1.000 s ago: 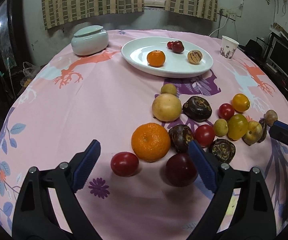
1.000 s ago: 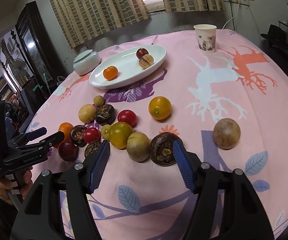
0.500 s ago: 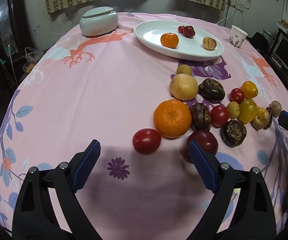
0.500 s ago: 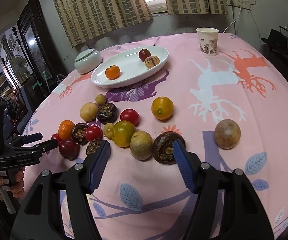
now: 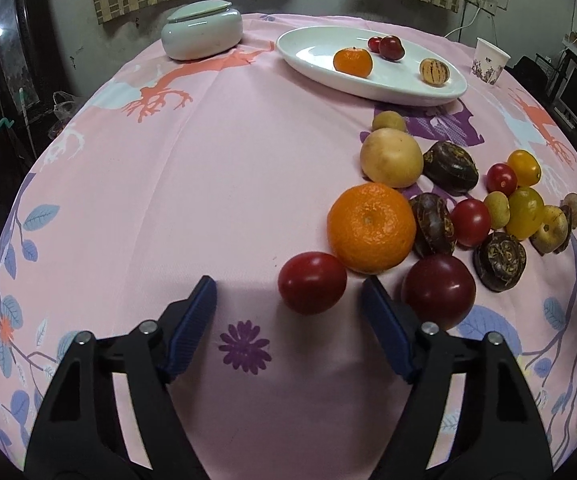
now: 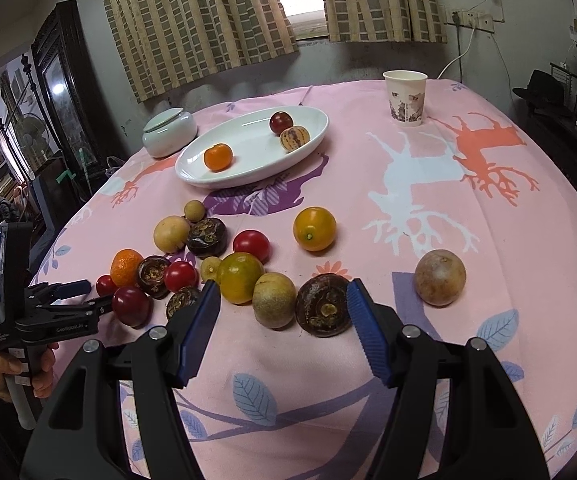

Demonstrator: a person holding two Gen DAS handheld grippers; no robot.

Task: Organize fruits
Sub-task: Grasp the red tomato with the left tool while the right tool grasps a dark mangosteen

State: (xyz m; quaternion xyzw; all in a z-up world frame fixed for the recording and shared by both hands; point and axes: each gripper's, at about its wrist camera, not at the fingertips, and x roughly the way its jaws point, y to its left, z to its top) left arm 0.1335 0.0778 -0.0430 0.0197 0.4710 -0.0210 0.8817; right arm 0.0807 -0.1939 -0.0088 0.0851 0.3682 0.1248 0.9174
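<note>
With both tongs released, we centre our left gripper (image 5: 288, 308) around the small round red tomato (image 5: 311, 282), avoiding the big orange mandarin (image 5: 371, 227) touching it; our right gripper (image 6: 280, 312) waits.

Orange (image 5: 371, 227) and plum (image 5: 437, 291) crowd red tomato (image 5: 312, 282).

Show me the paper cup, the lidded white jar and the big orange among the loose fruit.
paper cup (image 6: 405, 98), right wrist view, printed side wall.
lidded white jar (image 5: 202, 36), left wrist view, front of body.
big orange (image 5: 371, 227), left wrist view, top centre.
</note>
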